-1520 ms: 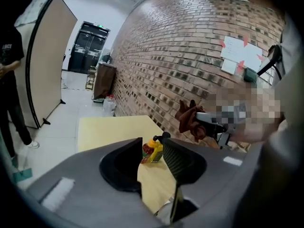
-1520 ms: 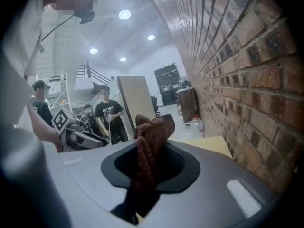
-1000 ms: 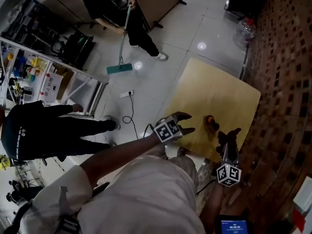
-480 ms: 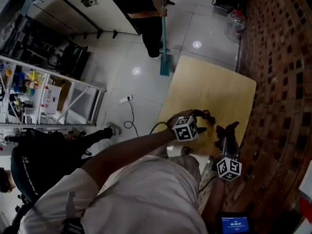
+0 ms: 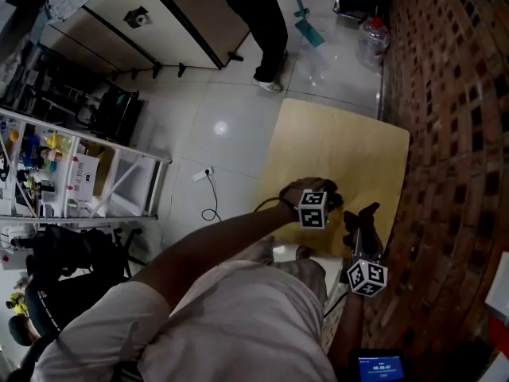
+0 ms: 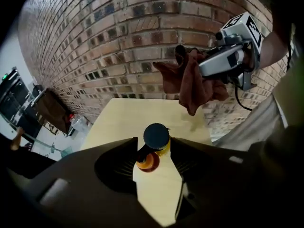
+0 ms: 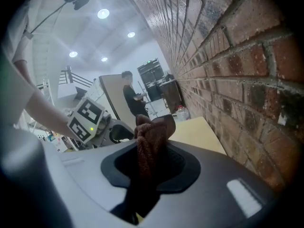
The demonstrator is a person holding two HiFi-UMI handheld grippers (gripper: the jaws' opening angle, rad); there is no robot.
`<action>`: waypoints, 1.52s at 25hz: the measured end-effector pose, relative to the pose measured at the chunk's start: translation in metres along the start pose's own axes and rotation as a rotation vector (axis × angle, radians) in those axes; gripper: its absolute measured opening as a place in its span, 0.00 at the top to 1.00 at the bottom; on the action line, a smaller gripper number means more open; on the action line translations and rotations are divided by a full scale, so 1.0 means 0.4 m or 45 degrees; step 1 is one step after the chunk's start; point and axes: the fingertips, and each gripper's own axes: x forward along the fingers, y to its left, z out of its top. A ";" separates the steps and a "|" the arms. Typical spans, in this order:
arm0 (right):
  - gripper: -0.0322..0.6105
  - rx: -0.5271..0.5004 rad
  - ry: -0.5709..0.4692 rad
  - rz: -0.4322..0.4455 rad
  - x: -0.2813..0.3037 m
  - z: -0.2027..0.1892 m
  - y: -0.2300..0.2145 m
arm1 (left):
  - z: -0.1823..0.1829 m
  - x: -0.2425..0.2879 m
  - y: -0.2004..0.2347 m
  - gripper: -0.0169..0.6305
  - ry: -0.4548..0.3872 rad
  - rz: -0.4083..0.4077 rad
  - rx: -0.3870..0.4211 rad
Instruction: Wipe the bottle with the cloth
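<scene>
Left gripper (image 6: 153,148) points steeply down at the pale wooden surface (image 6: 142,115), with the bottle (image 6: 156,137) standing between its jaws. The jaws have just been closing, and in the left gripper view they now sit against the bottle on both sides, so the gripper is grasping it. The bottle has a dark round cap and a yellow and orange body, and it stands near the near edge of the surface. Right gripper (image 7: 151,151) is clenched on the brown cloth (image 7: 153,132). The cloth is bunched between the jaws and hangs in loose folds in the air, clear of the bottle. From the left gripper view the cloth is above the bottle and to the right, in front of the brick wall (image 6: 118,46) that runs along the far side of the surface. In the head view both grippers are close together over the near end of the surface, and a person (image 5: 262,14) stands well apart on the tiled floor (image 5: 231,110)
</scene>
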 end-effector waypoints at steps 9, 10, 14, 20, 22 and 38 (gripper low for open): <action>0.82 0.178 -0.033 0.032 0.030 0.018 -0.022 | -0.006 -0.002 -0.019 0.70 0.068 0.038 -0.002; 0.82 0.224 -0.044 0.086 0.040 0.024 -0.008 | -0.008 -0.003 -0.025 0.70 0.074 0.042 -0.006; 0.82 0.350 -0.026 0.249 0.104 0.017 0.042 | 0.002 0.004 -0.036 0.71 0.082 0.052 -0.042; 0.81 0.375 0.040 0.247 0.193 -0.046 0.076 | 0.026 0.021 -0.031 0.71 0.094 0.040 -0.091; 0.81 0.380 0.017 0.252 0.209 -0.043 0.078 | 0.019 0.019 -0.017 0.71 0.085 0.046 -0.137; 0.82 0.323 -0.097 -0.108 0.213 -0.051 0.038 | 0.002 0.000 0.000 0.71 0.038 0.073 -0.231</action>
